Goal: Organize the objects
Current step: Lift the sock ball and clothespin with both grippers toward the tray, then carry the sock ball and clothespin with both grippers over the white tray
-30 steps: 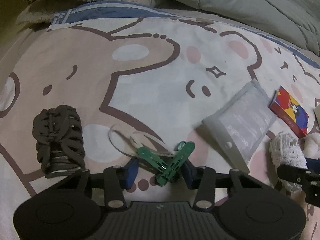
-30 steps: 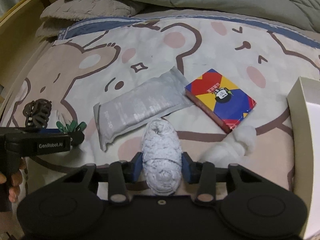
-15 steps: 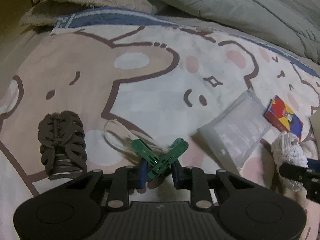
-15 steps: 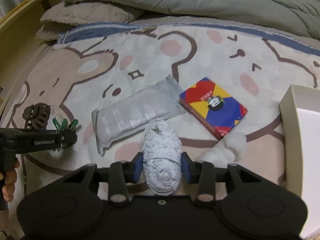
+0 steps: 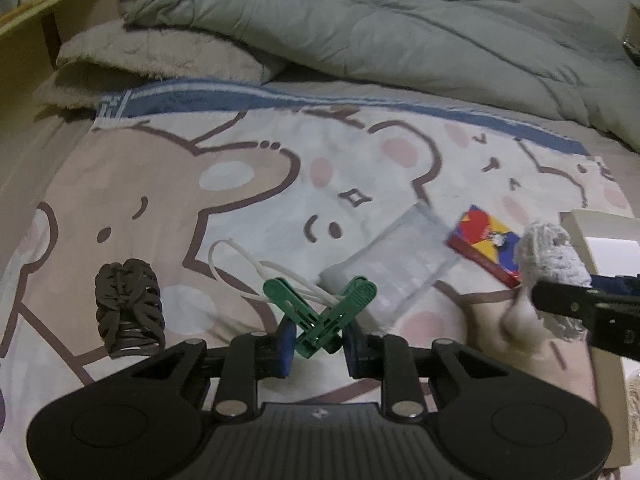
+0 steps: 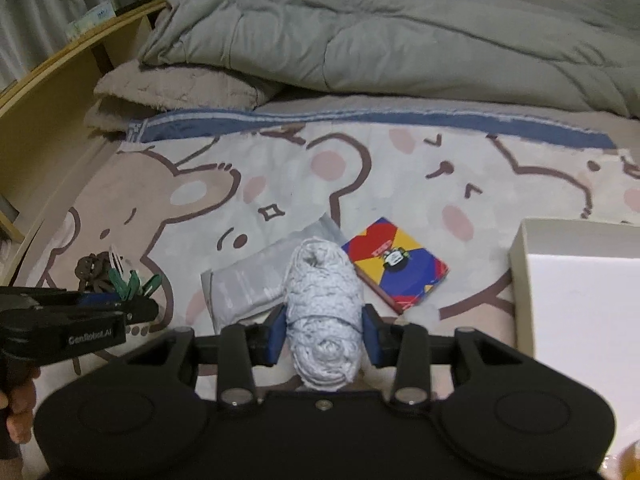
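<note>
My left gripper (image 5: 316, 340) is shut on green clothes pegs (image 5: 320, 316) strung on a white cord (image 5: 240, 268), held above the bear-print sheet. My right gripper (image 6: 323, 334) is shut on a rolled grey-white cloth (image 6: 322, 312), lifted off the bed; it also shows in the left wrist view (image 5: 552, 256). A white box (image 6: 580, 300) stands at the right. A dark brown hair claw (image 5: 128, 312), a grey plastic pouch (image 5: 400, 276) and a red, yellow and blue card box (image 6: 394, 266) lie on the sheet.
A grey duvet (image 6: 400, 40) and a beige fleece blanket (image 6: 172, 88) are piled at the back. A wooden bed frame (image 6: 48, 112) runs along the left. A white fluffy item (image 6: 420, 314) lies beside the card box.
Both grippers have risen from the bed with their loads. The left shut on the green pegs and lifted them; the right carried the cloth roll up toward the white box.
</note>
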`<action>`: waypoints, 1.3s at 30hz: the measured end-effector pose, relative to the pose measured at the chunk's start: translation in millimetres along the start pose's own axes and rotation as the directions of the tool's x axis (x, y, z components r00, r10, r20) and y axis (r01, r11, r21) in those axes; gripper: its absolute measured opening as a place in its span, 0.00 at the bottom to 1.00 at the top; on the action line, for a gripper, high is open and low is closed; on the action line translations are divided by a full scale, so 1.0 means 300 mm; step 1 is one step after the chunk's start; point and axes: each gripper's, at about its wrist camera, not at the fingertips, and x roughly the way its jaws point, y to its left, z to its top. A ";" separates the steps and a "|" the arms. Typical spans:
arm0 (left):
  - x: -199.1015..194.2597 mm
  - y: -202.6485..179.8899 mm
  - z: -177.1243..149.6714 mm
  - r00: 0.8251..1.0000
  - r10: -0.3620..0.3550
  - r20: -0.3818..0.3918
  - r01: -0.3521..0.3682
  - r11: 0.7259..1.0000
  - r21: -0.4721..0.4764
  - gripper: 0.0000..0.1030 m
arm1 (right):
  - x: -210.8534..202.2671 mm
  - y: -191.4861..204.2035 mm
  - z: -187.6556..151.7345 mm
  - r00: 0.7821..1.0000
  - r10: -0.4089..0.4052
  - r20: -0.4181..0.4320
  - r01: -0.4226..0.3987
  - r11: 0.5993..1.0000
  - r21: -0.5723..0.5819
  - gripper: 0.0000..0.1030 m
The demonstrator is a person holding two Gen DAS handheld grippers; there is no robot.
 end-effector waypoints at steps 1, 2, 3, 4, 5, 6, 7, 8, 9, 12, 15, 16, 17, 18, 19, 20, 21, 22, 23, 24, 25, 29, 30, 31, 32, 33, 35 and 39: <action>-0.014 -0.006 0.000 1.000 -0.002 0.005 0.002 1.000 0.002 0.26 | -0.016 0.003 -0.003 1.000 -0.005 0.007 0.005 1.000 -0.007 0.39; -0.027 -0.013 0.000 1.000 -0.001 0.011 0.001 1.000 0.003 0.26 | -0.028 0.004 -0.005 1.000 -0.008 0.013 0.008 1.000 -0.012 0.39; -0.041 -0.018 0.000 1.000 0.001 0.018 -0.001 1.000 0.004 0.26 | -0.042 0.005 -0.008 1.000 -0.009 0.019 0.010 1.000 -0.016 0.39; -0.051 -0.026 -0.002 1.000 0.001 0.024 -0.001 1.000 0.006 0.26 | -0.057 0.005 -0.010 1.000 -0.011 0.026 0.012 1.000 -0.016 0.39; -0.064 -0.034 -0.004 1.000 -0.001 0.030 0.001 1.000 0.008 0.26 | -0.069 0.006 -0.012 0.999 -0.013 0.033 0.014 1.000 -0.018 0.39; -0.074 -0.040 -0.005 0.999 -0.005 0.033 0.004 1.000 0.008 0.26 | -0.085 0.007 -0.014 0.999 -0.016 0.043 0.017 1.000 -0.020 0.39; -0.084 -0.045 -0.005 0.999 -0.008 0.037 0.008 1.000 0.008 0.26 | -0.099 0.008 -0.016 0.999 -0.017 0.051 0.019 1.000 -0.023 0.39; -0.095 -0.051 -0.006 0.999 -0.012 0.043 0.012 1.000 0.007 0.26 | -0.113 0.008 -0.017 0.998 -0.012 0.058 0.014 1.000 -0.027 0.39; -0.108 -0.059 -0.008 0.999 -0.016 0.050 0.016 1.000 0.008 0.26 | -0.126 0.008 -0.019 0.998 -0.014 0.065 0.015 1.000 -0.026 0.39; -0.133 -0.077 -0.011 0.998 -0.026 0.065 0.025 1.000 0.013 0.26 | -0.155 0.009 -0.024 0.997 -0.017 0.081 0.019 0.999 -0.026 0.39; -0.151 -0.093 -0.011 0.997 -0.034 0.075 0.032 0.999 0.024 0.26 | -0.176 0.008 -0.031 0.995 -0.024 0.094 0.027 0.999 -0.031 0.39; -0.157 -0.097 -0.010 0.996 -0.035 0.080 0.033 0.999 0.030 0.26 | -0.182 0.007 -0.031 0.995 -0.031 0.100 0.034 0.999 -0.035 0.39; -0.164 -0.101 -0.009 0.996 -0.035 0.087 0.032 0.999 0.038 0.26 | -0.188 0.004 -0.031 0.994 -0.039 0.106 0.043 0.998 -0.037 0.39; -0.170 -0.103 -0.007 0.995 -0.032 0.094 0.029 0.999 0.040 0.26 | -0.194 0.002 -0.031 0.993 -0.046 0.111 0.051 0.998 -0.039 0.39; -0.174 -0.105 -0.006 0.995 -0.028 0.100 0.024 0.999 0.041 0.26 | -0.200 -0.002 -0.029 0.992 -0.052 0.116 0.056 0.998 -0.039 0.39; -0.178 -0.106 -0.005 0.994 -0.025 0.106 0.021 0.999 0.042 0.26 | -0.206 -0.004 -0.030 0.991 -0.053 0.120 0.058 0.998 -0.038 0.39; -0.181 -0.108 -0.005 0.994 -0.025 0.108 0.020 0.999 0.042 0.26 | -0.214 -0.008 -0.031 0.991 -0.053 0.124 0.058 0.998 -0.035 0.39; -0.181 -0.110 -0.005 0.994 -0.024 0.109 0.019 0.999 0.043 0.26 | -0.218 -0.012 -0.031 0.990 -0.056 0.126 0.060 0.998 -0.033 0.39; -0.181 -0.114 -0.007 0.994 -0.023 0.109 0.018 0.999 0.049 0.26 | -0.220 -0.014 -0.032 0.990 -0.058 0.128 0.062 0.998 -0.031 0.39; -0.181 -0.119 -0.007 0.994 -0.024 0.108 0.018 0.998 0.056 0.26 | -0.224 -0.017 -0.034 0.990 -0.058 0.129 0.063 0.998 -0.032 0.39; -0.181 -0.123 -0.008 0.994 -0.025 0.110 0.018 0.998 0.065 0.26 | -0.227 -0.019 -0.035 0.990 -0.059 0.130 0.064 0.997 -0.033 0.39; -0.184 -0.143 -0.005 0.992 -0.025 0.120 0.015 0.996 0.088 0.26 | -0.242 -0.028 -0.042 0.988 -0.062 0.139 0.068 0.997 -0.042 0.39; -0.186 -0.150 -0.004 0.992 -0.028 0.123 0.017 0.996 0.089 0.26 | -0.248 -0.035 -0.044 0.988 -0.061 0.141 0.068 0.997 -0.043 0.39; -0.188 -0.158 -0.002 0.992 -0.031 0.126 0.020 0.996 0.090 0.26 | -0.254 -0.044 -0.046 0.988 -0.060 0.142 0.067 0.997 -0.042 0.39; -0.190 -0.169 0.001 0.991 -0.035 0.127 0.024 0.996 0.091 0.26 | -0.258 -0.052 -0.046 0.988 -0.059 0.143 0.066 0.997 -0.039 0.39; -0.193 -0.185 0.004 0.991 -0.040 0.130 0.027 0.995 0.098 0.26 | -0.263 -0.062 -0.047 0.988 -0.059 0.143 0.065 0.997 -0.036 0.39; -0.199 -0.216 0.007 0.989 -0.051 0.136 0.035 0.993 0.112 0.26 | -0.279 -0.085 -0.049 0.988 -0.061 0.145 0.067 0.997 -0.035 0.39; -0.210 -0.287 0.005 0.987 -0.078 0.142 0.059 0.989 0.133 0.26 | -0.319 -0.142 -0.059 0.985 -0.073 0.159 0.079 0.996 -0.031 0.39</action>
